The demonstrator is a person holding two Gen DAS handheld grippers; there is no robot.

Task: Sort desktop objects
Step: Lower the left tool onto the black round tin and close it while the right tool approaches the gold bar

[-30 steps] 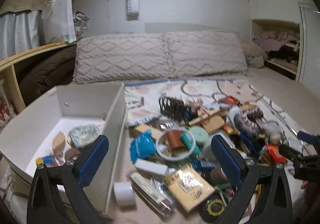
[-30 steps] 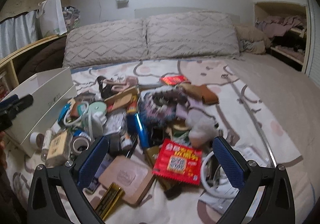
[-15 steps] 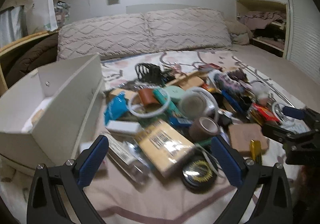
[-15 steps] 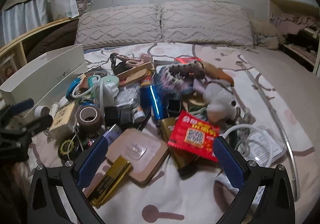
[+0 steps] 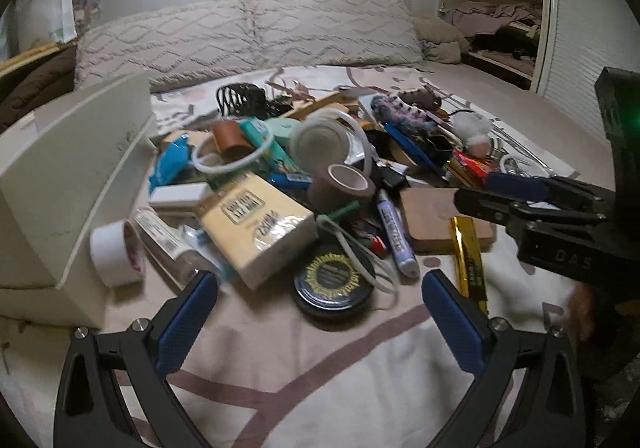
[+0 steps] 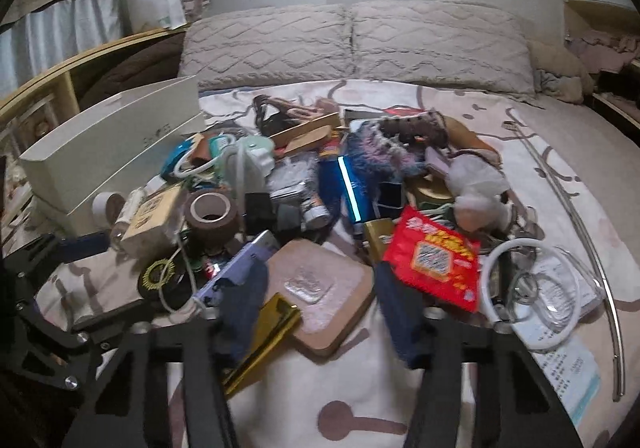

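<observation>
A pile of small objects lies on a bed. My left gripper (image 5: 320, 288) is open and empty just in front of a black round tin (image 5: 332, 282); a cream packet (image 5: 256, 219), a blue marker (image 5: 394, 232) and brown tape (image 5: 340, 185) lie beyond. My right gripper (image 6: 320, 284) is open with its fingers blurred, either side of a tan square pad (image 6: 320, 284) and a gold bar (image 6: 264, 340). A red packet (image 6: 434, 264) lies to its right. The right gripper also shows in the left wrist view (image 5: 516, 191).
A white open box (image 5: 68, 175) stands at the left of the pile, with a white tape roll (image 5: 114, 252) against it. A white ring and papers (image 6: 552, 300) lie at the right. Pillows (image 6: 352, 39) line the far end of the bed.
Both grippers have moved forward and lower toward the near edge of the pile. The right gripper's fingers have closed in from wide open and now flank the tan pad.
</observation>
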